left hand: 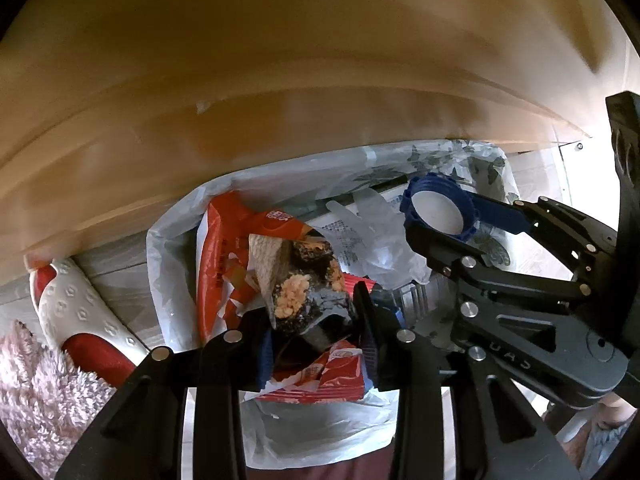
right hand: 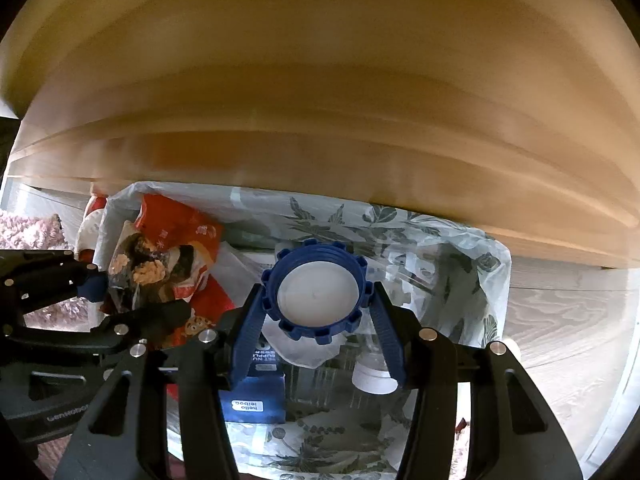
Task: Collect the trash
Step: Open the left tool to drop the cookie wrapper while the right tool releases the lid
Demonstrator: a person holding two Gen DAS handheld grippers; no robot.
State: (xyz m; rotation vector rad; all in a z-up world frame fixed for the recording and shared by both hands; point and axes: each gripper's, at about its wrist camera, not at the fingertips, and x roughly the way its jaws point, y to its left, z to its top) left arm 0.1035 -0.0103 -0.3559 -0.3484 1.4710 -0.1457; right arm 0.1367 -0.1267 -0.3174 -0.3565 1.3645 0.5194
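Two grippers of mine hang over the same bin bag, both pointing steeply down. My right gripper (right hand: 318, 322) is clenched on a round blue plastic lid with a notched rim and a white inner face (right hand: 318, 294); the lid sits squarely between my two blue ribbed fingers (right hand: 249, 332), each finger pressing on the rim from its own side, the white face turned up toward the camera. From the left wrist view the same lid (left hand: 438, 210) shows at the far right, over the right part of the bag.

My left gripper (left hand: 316, 332) grasps a crumpled dark snack wrapper printed with orange-pink food (left hand: 302, 280). The wrapper stands up from between my fingers, its lower end pinched between the pads and its top leaning toward the far side. In the right wrist view that wrapper (right hand: 148, 268) appears at the left, held above the bag's left part.

Below both lies the thin white bin bag with a grey-green leaf print (right hand: 452, 240), its mouth open. Inside it are a large orange-red foil packet (left hand: 224, 248), a clear crumpled plastic glove (left hand: 376, 232), a blue carton with white lettering (right hand: 254, 400) and a white cylindrical cap (right hand: 374, 378).

Left of the bag, on the pale wood-grain floor (right hand: 568, 312), lie a red-and-white slipper (left hand: 76, 312) and a fluffy pink rug (left hand: 40, 392). Beyond the bag rises a tan wooden panel (left hand: 280, 60).
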